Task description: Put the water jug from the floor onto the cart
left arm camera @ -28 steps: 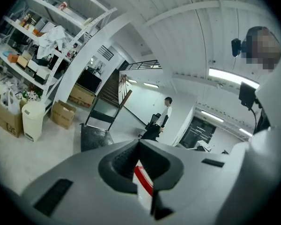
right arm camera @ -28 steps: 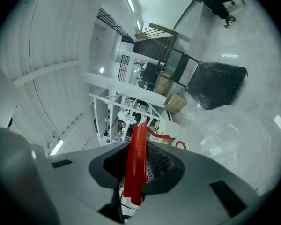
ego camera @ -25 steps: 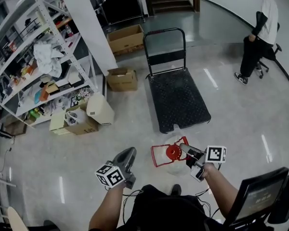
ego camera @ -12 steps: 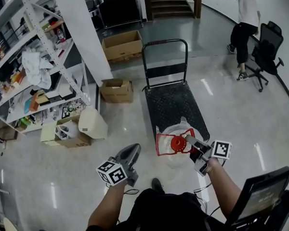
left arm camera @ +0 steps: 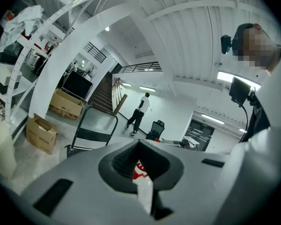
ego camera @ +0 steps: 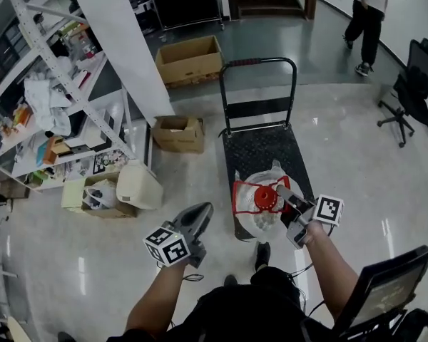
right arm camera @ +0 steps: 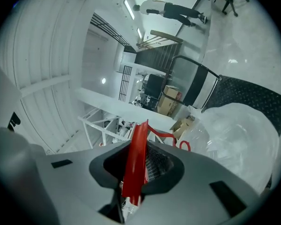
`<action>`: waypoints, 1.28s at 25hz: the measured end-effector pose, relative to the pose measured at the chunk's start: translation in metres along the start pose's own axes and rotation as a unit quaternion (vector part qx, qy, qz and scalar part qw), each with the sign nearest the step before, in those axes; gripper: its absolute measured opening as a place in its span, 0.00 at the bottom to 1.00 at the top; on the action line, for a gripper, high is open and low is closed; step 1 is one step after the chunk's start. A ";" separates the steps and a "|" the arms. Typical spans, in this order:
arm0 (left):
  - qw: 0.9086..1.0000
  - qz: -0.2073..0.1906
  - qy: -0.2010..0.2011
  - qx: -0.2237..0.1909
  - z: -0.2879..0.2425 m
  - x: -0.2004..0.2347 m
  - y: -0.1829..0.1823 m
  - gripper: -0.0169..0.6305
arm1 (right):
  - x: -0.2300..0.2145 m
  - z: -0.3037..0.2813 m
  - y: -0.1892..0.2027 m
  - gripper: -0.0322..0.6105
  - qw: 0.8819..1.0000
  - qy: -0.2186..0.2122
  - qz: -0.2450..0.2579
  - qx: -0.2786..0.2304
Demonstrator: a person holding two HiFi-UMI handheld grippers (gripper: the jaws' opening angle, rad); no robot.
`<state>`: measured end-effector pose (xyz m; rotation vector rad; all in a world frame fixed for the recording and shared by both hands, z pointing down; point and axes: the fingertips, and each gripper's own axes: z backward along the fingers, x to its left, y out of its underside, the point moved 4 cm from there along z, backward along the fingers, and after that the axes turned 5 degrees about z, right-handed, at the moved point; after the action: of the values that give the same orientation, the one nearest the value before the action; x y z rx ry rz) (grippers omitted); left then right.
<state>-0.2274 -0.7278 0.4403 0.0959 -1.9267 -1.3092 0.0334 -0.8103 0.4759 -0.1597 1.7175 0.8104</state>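
Observation:
A clear water jug (ego camera: pixel 260 221) with a red cap and red carrying handle (ego camera: pixel 244 189) hangs over the near end of the black platform cart (ego camera: pixel 260 152). My right gripper (ego camera: pixel 279 192) is shut on that handle from the right. In the right gripper view the red handle (right arm camera: pixel 135 168) runs between the closed jaws of the gripper (right arm camera: pixel 136 146), with the clear jug (right arm camera: pixel 234 139) and the cart deck (right arm camera: pixel 257 97) beyond. My left gripper (ego camera: pixel 198 216) is left of the jug, apart from it, jaws together and holding nothing. In its own view the left gripper (left arm camera: pixel 138 146) points toward the cart's push bar (left arm camera: pixel 91 121).
Cardboard boxes (ego camera: pixel 189 57) (ego camera: pixel 177 132) and a beige container (ego camera: pixel 138 185) stand left of the cart, beside cluttered metal shelving (ego camera: pixel 50 98) and a white pillar (ego camera: pixel 125 41). An office chair (ego camera: pixel 417 84) and a walking person (ego camera: pixel 367 20) are at the back right. A monitor (ego camera: pixel 381 291) sits near my right.
Both grippers and the jug have moved forward; the jug went from over the bare floor to over the cart's near end. The person at the back has walked further off.

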 end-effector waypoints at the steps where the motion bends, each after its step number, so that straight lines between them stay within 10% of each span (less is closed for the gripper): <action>1: 1.000 0.005 -0.007 0.000 -0.013 0.009 -0.004 0.02 | -0.011 -0.013 -0.010 0.16 1.000 0.001 -0.004 0.003; 17: 0.998 0.032 -0.035 0.031 -0.184 0.119 -0.066 0.02 | -0.158 -0.175 -0.160 0.15 0.999 0.048 -0.018 0.005; 32: 0.991 0.053 -0.041 0.116 -0.217 0.229 -0.056 0.02 | -0.309 -0.257 -0.180 0.15 0.987 0.128 -0.072 -0.070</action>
<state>-0.2662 -1.0235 0.5572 0.0557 -2.1189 -1.0302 0.0161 -1.1901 0.6990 -0.4952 1.8633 0.8299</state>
